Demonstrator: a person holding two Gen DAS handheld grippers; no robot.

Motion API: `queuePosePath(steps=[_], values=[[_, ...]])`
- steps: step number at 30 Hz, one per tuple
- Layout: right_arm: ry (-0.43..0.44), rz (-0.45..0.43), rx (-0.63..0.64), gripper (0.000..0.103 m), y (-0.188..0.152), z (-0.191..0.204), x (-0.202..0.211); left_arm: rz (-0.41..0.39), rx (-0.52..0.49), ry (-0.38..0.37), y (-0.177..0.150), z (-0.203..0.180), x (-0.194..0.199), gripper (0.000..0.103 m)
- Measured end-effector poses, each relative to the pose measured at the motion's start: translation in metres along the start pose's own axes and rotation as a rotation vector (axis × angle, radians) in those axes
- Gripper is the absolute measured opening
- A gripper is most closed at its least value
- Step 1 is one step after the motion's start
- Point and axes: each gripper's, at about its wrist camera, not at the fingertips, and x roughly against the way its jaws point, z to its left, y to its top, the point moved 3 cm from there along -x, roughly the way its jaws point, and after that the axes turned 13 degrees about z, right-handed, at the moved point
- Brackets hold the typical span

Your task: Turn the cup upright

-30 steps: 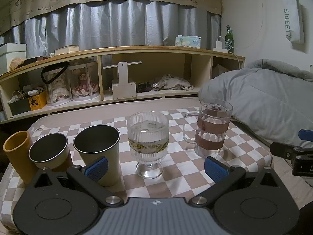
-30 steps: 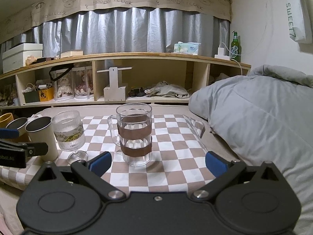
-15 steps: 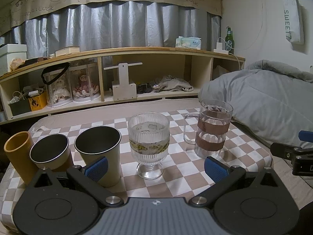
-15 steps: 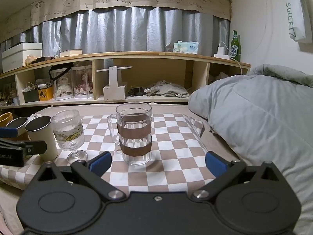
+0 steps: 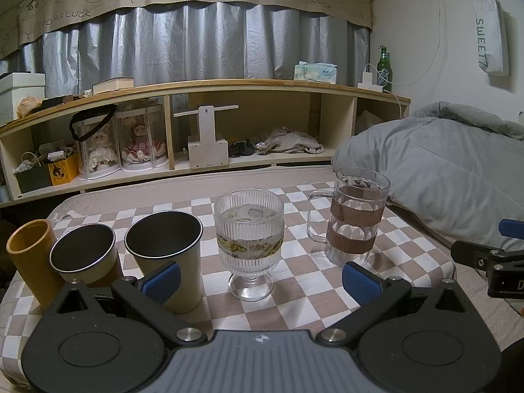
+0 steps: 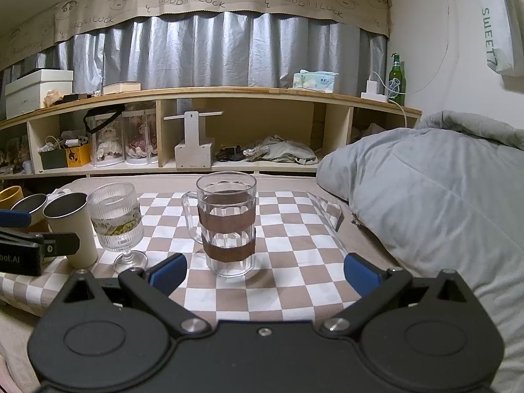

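Several cups stand upright in a row on the checkered cloth [image 5: 294, 281]: an orange cup [image 5: 31, 255], two cream metal cups [image 5: 85, 255] [image 5: 167, 249], a ribbed glass goblet [image 5: 249, 239] and a glass mug with brown bands [image 5: 357, 219]. My left gripper [image 5: 260, 283] is open and empty, just short of the goblet. My right gripper [image 6: 265, 270] is open and empty, just short of the mug [image 6: 227, 222]. The goblet [image 6: 116, 219] and a cream cup [image 6: 72, 226] also show in the right wrist view.
A grey duvet [image 5: 435, 170] lies at the right of the cloth. A long wooden shelf [image 5: 203, 121] with boxes and dolls runs behind. The other gripper shows at the right edge of the left wrist view [image 5: 491, 258] and at the left edge of the right wrist view [image 6: 26, 249].
Both views have shifted only slightly. The cups stand where they stood and both grippers stay open.
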Motion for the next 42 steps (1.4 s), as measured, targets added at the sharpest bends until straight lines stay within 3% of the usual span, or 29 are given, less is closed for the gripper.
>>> queuePosePath(steps=[42], values=[[0.004,-0.002,0.029,0.103,-0.0013,0.0053,0.0012,0.001,0.012,0.000,-0.0001,-0.0009,0.0007,0.103]])
